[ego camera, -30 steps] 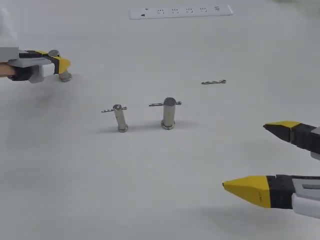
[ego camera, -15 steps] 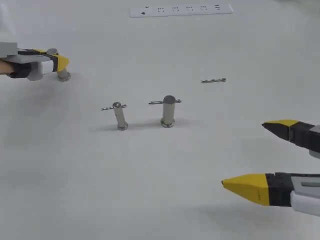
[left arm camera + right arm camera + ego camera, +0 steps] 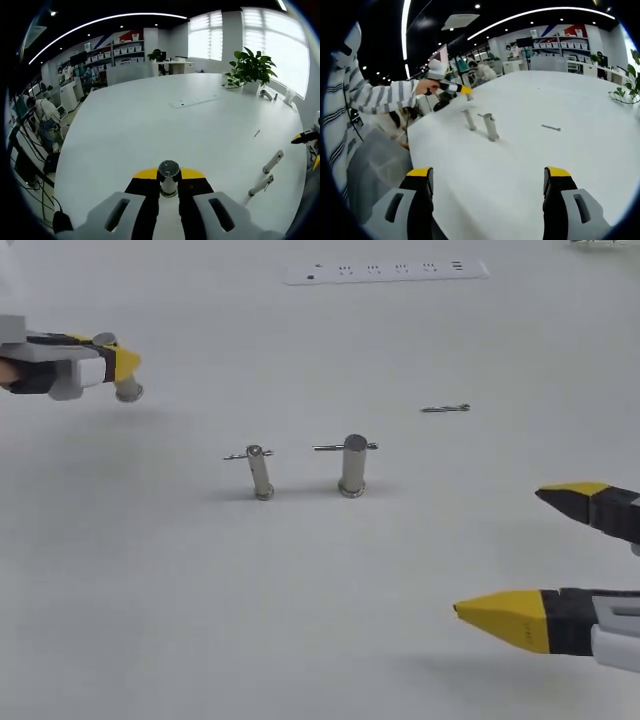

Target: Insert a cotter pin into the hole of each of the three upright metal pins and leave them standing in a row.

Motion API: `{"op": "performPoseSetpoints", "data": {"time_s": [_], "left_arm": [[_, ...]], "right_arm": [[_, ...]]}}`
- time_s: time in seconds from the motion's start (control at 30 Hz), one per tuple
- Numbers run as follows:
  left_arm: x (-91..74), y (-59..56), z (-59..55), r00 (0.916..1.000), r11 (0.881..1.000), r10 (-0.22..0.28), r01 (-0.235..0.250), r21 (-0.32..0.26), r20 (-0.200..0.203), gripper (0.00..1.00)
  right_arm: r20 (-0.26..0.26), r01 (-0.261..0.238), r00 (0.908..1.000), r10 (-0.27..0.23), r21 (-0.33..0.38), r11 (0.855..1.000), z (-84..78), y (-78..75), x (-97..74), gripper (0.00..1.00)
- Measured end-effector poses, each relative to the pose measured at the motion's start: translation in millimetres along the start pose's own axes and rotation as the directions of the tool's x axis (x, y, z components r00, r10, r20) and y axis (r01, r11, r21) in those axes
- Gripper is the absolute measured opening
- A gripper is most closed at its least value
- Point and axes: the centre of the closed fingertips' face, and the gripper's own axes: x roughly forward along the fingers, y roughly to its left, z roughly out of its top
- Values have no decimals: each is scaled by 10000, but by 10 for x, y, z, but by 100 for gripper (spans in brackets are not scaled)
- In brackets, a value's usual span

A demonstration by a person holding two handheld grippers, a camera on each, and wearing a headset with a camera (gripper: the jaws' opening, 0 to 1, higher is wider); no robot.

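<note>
At far left, left gripper (image 3: pixel 121 363) (body cut off) clamps a pin (image 3: pixel 129 391).

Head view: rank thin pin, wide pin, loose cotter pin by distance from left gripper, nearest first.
From the left gripper, holding a third pin:
1. thin pin, centre-left.
2. wide pin, right of it.
3. loose cotter pin, farthest right.

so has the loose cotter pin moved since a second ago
No. The loose cotter pin keeps its spacing from the thicker upright pin and the power strip; only the camera shifted.
</note>
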Motion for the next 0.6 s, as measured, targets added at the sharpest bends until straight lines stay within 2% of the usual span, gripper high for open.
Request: {"op": "performPoseSetpoints", "data": {"time_s": [0.03,0.17,0.37,0.47,0.53,0.6], "left_arm": [[-27,14,-3,10000,9998,49,-49,-205,-11,11],[-173,-14,-16,9997,9997,229,-229,-62,4,11],[-411,-108,-76,9981,9976,622,-622,-290,-2,11],[-517,-188,-118,9968,9960,795,-799,-392,-98,11],[-594,-240,-124,9967,9947,807,-806,-634,-20,11],[-666,-287,-121,9965,9947,831,-827,-619,40,11]], "right_arm": [[-4,-10,10000,10,-24,10000,2,-1,-3,92],[42,-43,10000,43,-124,9999,17,-4,-18,92],[15,-44,10000,44,-277,9996,13,-20,-37,92],[9,-53,10000,53,-349,9994,10,-16,-52,92],[-8,-69,10000,69,-420,9991,5,-9,-62,92],[-25,-101,9999,100,-459,9989,-2,0,-71,92]]}}
